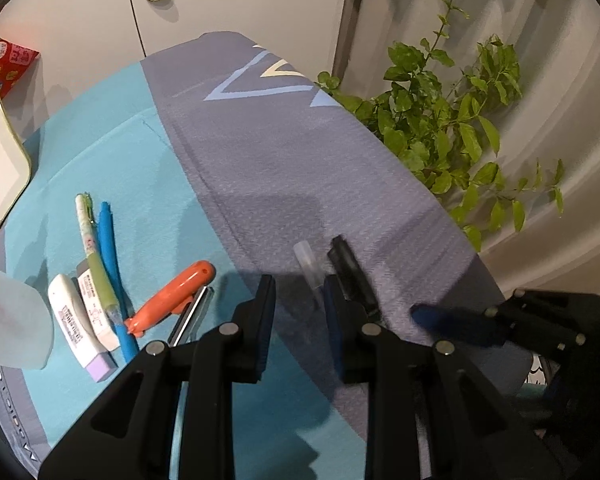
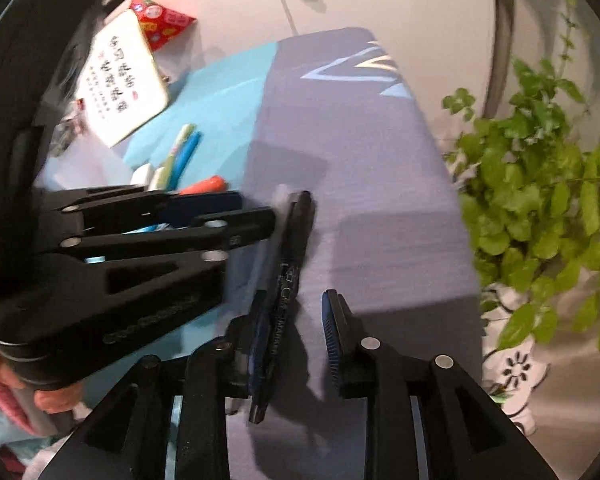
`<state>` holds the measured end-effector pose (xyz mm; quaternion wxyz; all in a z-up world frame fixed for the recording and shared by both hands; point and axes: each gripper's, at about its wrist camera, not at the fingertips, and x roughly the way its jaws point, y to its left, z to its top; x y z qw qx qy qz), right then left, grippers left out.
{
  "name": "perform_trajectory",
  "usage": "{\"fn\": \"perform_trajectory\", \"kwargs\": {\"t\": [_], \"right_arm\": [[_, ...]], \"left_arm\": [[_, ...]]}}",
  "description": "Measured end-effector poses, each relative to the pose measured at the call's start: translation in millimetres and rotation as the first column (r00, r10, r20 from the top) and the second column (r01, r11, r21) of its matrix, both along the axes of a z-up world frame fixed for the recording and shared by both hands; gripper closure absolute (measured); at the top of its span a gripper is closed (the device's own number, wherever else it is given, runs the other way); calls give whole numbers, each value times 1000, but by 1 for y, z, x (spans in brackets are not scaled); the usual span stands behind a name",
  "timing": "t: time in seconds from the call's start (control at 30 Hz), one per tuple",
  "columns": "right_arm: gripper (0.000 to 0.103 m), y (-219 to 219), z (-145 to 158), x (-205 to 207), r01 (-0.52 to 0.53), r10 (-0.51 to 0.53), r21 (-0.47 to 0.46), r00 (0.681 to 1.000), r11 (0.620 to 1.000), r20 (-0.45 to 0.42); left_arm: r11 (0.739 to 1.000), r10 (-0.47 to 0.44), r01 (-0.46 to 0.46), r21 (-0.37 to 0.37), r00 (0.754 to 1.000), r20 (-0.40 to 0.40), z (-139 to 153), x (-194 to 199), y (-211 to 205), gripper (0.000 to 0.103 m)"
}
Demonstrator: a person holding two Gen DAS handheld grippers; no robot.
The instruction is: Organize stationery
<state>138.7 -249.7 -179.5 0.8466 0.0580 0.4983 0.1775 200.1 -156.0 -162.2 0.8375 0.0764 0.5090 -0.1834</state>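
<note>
Black marker (image 2: 290,280) lies on the purple-grey cloth (image 2: 360,152), between the spread fingers of the right gripper (image 2: 292,332), hard against its left finger. Left gripper (image 1: 300,312), also open and empty, hovers just beside it. Judged a pickup in progress: next, centre and close on the barrel, then carry it to the pens (image 1: 100,248) grouped left.

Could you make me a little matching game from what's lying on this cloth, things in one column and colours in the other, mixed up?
Things:
1. marker between the two grippers
2. cutter with the submarine-shaped handle
3. pen lying longest on the turquoise cloth
4. eraser with a lilac end

Colours:
A. blue
B. white
C. black
D. orange

Pairs: 1-C, 2-D, 3-A, 4-B
</note>
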Motion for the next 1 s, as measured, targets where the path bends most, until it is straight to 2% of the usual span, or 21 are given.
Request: {"fn": "perform_trajectory", "kwargs": {"t": [0.17,0.37,0.5,0.57,0.6,0.8,0.9,1.0], "right_arm": [[77,-22,0,2,71,-71,17,997,997,-6],[77,-25,0,2,82,-82,27,997,996,-13],[77,-32,2,2,105,-104,53,994,993,-25],[77,-33,4,1,112,-111,48,994,993,-21],[77,-34,5,0,112,-111,52,994,992,-20],[77,-28,15,5,103,-103,85,995,991,-5],[77,-16,17,18,102,-101,59,995,993,-11],[77,-3,18,37,123,-123,-13,992,992,-14]], "left_arm": [[1000,19,-19,-18,999,-26,1,2,2,80],[1000,21,-22,-6,998,-52,-2,10,-16,82],[999,23,-22,29,999,-27,-8,16,-24,83],[999,13,-13,40,1000,-17,-7,14,-23,89],[999,12,-11,32,1000,-19,-6,12,-20,93],[1000,1,-1,15,1000,-18,-3,-10,12,94],[1000,14,-14,0,1000,-9,1,-24,30,94],[999,31,-31,-31,999,11,7,-37,48,94]]}}
